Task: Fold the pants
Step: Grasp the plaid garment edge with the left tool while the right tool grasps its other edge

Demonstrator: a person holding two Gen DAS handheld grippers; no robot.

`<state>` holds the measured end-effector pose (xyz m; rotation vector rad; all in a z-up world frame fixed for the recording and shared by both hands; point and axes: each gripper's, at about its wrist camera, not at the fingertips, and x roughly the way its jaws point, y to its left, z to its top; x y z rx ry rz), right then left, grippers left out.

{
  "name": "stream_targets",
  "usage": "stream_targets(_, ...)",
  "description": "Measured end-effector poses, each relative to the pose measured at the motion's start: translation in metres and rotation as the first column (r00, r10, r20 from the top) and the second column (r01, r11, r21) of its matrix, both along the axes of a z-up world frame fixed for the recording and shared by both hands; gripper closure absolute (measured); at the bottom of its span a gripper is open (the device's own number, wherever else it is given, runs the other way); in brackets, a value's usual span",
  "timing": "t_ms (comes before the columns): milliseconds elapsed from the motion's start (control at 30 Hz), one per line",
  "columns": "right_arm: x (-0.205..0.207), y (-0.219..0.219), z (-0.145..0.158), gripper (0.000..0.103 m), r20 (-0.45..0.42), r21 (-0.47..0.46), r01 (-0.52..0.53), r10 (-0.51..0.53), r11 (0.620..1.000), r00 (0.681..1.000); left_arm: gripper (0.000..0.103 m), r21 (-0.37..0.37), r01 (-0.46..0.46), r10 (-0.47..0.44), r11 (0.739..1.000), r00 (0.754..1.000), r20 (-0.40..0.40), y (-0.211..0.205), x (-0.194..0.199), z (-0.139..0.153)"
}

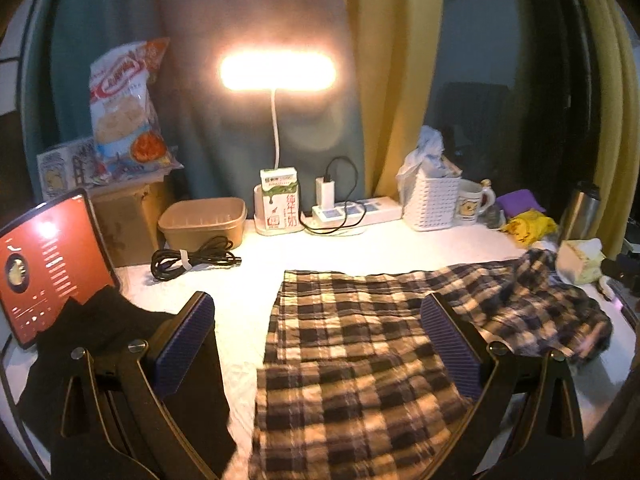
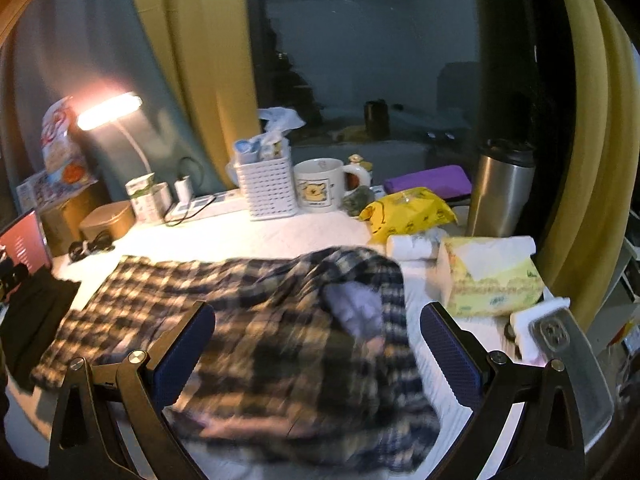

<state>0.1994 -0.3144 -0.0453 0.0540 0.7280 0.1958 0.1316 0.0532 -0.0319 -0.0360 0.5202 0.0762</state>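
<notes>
Plaid pants (image 1: 360,344) lie directly under and between both spread tongs — long axis running left to right on the white table (image 1: 248,304), the flat end below the left gripper (image 1: 318,344), the rumpled end below the right gripper (image 2: 318,354). Both are open, holding nothing. Black cloth (image 1: 100,332) crowds the left edge and a tissue pack (image 2: 488,276) the right — bare table lies only beyond the pants.

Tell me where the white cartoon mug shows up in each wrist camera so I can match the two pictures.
Left wrist view: the white mug sits right of centre at the back of the table, partly hidden behind the white slatted basket.
Right wrist view: the white mug sits near the middle, fully visible, just right of that basket.
Shared landmark: the lit desk lamp.
</notes>
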Motion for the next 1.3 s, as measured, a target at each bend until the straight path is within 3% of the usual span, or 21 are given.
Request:
stream_targets(267,0.066,-0.013,-0.015,0.001,-0.078,-0.013,-0.023,0.022,1.000,0.997,0.001,0.042,-0.004,0.008,0.999,0.995,-0.096,0.029,0.071,-0.019)
stream_targets(467,0.109,-0.021,-0.053,0.030,-0.227,0.056,-0.052,0.063,0.997,0.972,0.001,0.050,0.020,-0.012,0.999,0.989,-0.145,0.041,0.116,-0.040)
stream_targets(633,0.131,-0.025,-0.082,0.039,-0.316,0.108,-0.030,0.063,0.994,0.947,0.002,0.071,0.040,-0.024,0.997,0.976,-0.216,0.048,0.151,-0.065)
stream_targets(767,0.145,-0.021,-0.090,0.046,-0.342,0.143,-0.046,0.093,0.989,0.935,0.002,0.029,0.083,-0.070,0.996,0.952,-0.299,0.051,0.178,-0.086)
stream_targets(800,0.147,-0.020,-0.092,0.053,-0.344,0.142,-0.051,0.098,0.989,0.934,0.002,0.016,0.087,-0.078,0.996,0.946,-0.313,0.052,0.183,-0.090)
stream_targets(867,0.153,-0.015,-0.093,0.057,-0.347,0.118,-0.068,0.105,0.991,0.932,0.002,0.004,0.087,-0.080,0.996,0.933,-0.352,0.053,0.192,-0.098)
stream_targets(933,0.155,-0.009,-0.091,0.072,-0.332,0.077,-0.087,0.108,0.993,0.937,0.002,0.005,0.085,-0.077,0.996,0.922,-0.379,0.052,0.197,-0.103)
stream_targets(1000,0.156,-0.002,-0.089,0.087,-0.318,0.015,-0.108,0.107,0.994,0.942,0.008,-0.006,0.104,-0.098,0.995,0.914,-0.394,0.051,0.200,-0.107)
stream_targets(1067,0.156,0.000,-0.087,0.088,-0.309,-0.030,-0.125,0.110,0.992,0.945,0.025,-0.014,0.127,-0.120,0.992,0.895,-0.430,0.050,0.205,-0.115)
stream_targets(1100,0.156,0.001,-0.086,0.089,-0.305,-0.048,-0.133,0.113,0.990,0.946,0.026,-0.013,0.139,-0.131,0.990,0.895,-0.427,0.050,0.206,-0.117)
stream_targets(1200,0.157,0.002,-0.083,0.091,-0.294,-0.078,-0.143,0.115,0.987,0.949,0.051,-0.031,0.168,-0.166,0.985,0.898,-0.407,0.046,0.207,-0.115)
stream_targets(1267,0.156,0.003,-0.080,0.093,-0.281,-0.093,-0.147,0.116,0.985,0.953,0.084,-0.044,0.188,-0.190,0.981,0.895,-0.403,0.042,0.207,-0.115)
stream_targets(1300,0.155,0.005,-0.078,0.093,-0.268,-0.106,-0.150,0.117,0.983,0.956,0.092,-0.041,0.199,-0.199,0.979,0.893,-0.404,0.039,0.206,-0.115)
